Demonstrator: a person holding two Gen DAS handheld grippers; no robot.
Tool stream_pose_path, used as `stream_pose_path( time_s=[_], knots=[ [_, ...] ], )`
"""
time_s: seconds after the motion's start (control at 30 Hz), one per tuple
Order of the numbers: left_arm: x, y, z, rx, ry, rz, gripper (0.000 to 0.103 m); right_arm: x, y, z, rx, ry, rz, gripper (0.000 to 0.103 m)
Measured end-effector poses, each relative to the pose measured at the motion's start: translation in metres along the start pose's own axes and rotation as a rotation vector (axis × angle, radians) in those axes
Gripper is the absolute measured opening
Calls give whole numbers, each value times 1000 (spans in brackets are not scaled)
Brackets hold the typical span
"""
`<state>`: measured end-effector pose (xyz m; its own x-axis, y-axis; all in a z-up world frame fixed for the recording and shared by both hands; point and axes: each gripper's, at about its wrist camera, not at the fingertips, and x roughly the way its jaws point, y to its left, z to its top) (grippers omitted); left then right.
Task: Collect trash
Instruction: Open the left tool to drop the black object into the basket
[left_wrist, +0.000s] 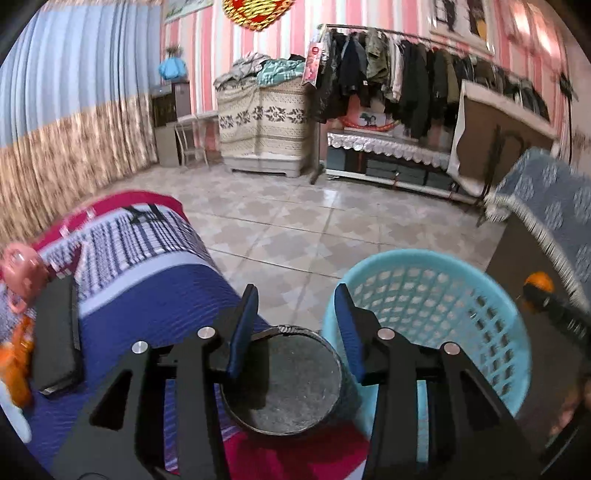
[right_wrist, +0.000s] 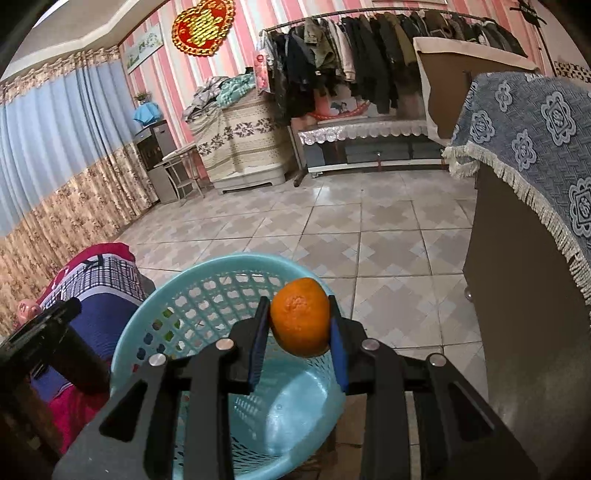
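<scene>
My right gripper (right_wrist: 297, 301) is shut on an orange fruit (right_wrist: 300, 317), holding it over the light-blue plastic basket (right_wrist: 147, 314); what shows of the basket's inside is bare. In the left wrist view that basket (left_wrist: 443, 295) stands on the floor beside the bed, and the fruit (left_wrist: 537, 282) shows blurred at the right edge. My left gripper (left_wrist: 295, 288) hovers over a round dark tin (left_wrist: 288, 384) with a grey inside, which rests at the bed's edge. Its blue pads straddle the tin, the left one overlapping the rim from above, neither pressing its sides.
The bed (left_wrist: 155, 306) with a blue, striped and red blanket carries a flat black case (left_wrist: 55, 332), a pink toy (left_wrist: 20, 269) and something orange (left_wrist: 14, 362). A dark cabinet under a blue fringed cloth (right_wrist: 535, 147) stands right of the basket. Tiled floor (right_wrist: 369, 240) lies beyond.
</scene>
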<state>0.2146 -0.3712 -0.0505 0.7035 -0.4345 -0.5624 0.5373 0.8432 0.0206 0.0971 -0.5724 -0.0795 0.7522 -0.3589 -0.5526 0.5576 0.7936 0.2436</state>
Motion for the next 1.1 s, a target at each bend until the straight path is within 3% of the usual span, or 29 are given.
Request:
stream_pose_path(
  time_s=[0.03, 0.07, 0.1, 0.2, 0.33, 0.4, 0.47, 0.6, 0.77, 0.9, 1.1],
  knots=[
    [-4, -4, -2, 31, -4, 15, 53, -1, 1, 1, -8, -2, 2, 31],
    [-7, -7, -3, 51, -9, 33, 69, -1, 2, 0, -16, -3, 2, 31],
    [-9, -7, -4, 63, -7, 42, 75, -1, 2, 0, -15, -1, 3, 31],
    [-14, -8, -8, 88, 33, 13, 75, -3, 2, -1, 3, 4, 9, 31],
    [-25, 11, -2, 2, 8, -16, 77, -4, 4, 1, 0, -2, 16, 31],
    [-31, 19, -2, -24, -13, 9, 89, -5, 6, 1, -4, -3, 22, 31],
    [-31, 27, -5, -43, -18, 30, 94, -5, 9, 0, -10, -2, 26, 31],
    [-21, 33, -11, -84, 31, -16, 95, -6, 13, 1, -21, -3, 33, 31],
    [-22, 21, -14, -59, 6, -39, 97, -4, 19, 1, -59, 2, 34, 31],
    [-24, 15, -13, -24, -6, -2, 97, -3, 26, 0, -89, 10, 47, 31],
    [-32, 30, -9, -91, -13, -29, 96, 2, 39, -3, -153, 35, 79, 31]
  ],
)
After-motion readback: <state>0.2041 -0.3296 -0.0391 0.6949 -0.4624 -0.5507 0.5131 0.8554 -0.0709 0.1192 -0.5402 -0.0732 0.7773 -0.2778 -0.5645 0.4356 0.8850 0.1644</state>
